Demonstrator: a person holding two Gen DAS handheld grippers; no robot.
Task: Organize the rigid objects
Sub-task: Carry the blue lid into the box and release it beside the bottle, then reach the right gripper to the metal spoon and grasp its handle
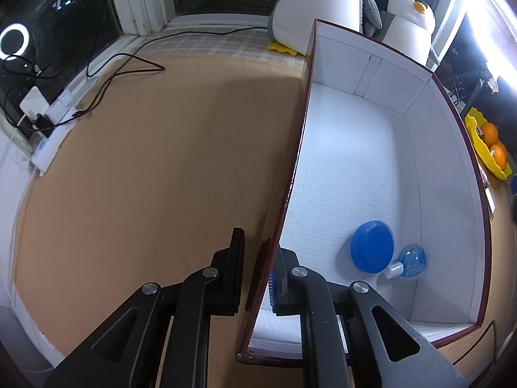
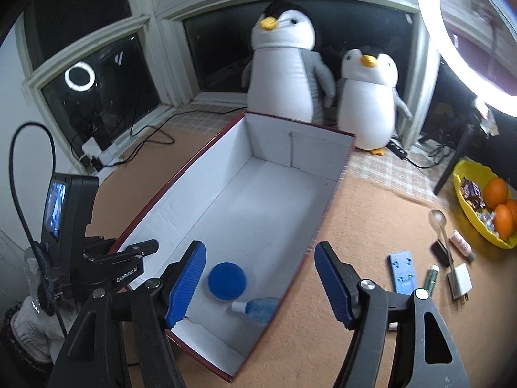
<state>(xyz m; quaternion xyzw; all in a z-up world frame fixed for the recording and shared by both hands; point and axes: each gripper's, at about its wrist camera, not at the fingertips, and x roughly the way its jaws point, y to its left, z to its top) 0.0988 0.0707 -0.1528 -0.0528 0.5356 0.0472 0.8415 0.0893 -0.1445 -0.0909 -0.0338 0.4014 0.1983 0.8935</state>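
The box (image 1: 362, 174) wall is pinched by the left gripper (image 1: 255, 278); with the right gripper (image 2: 260, 286) released, the light, stiff blue plate (image 2: 401, 271) is best taken across its narrow edges.

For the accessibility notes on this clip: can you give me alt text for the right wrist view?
The right gripper hangs open above a white-lined cardboard box that holds a blue round lid and a small blue bottle. Right of the box, small items and a yellow fruit bowl sit on the tan mat; two plush penguins stand behind.
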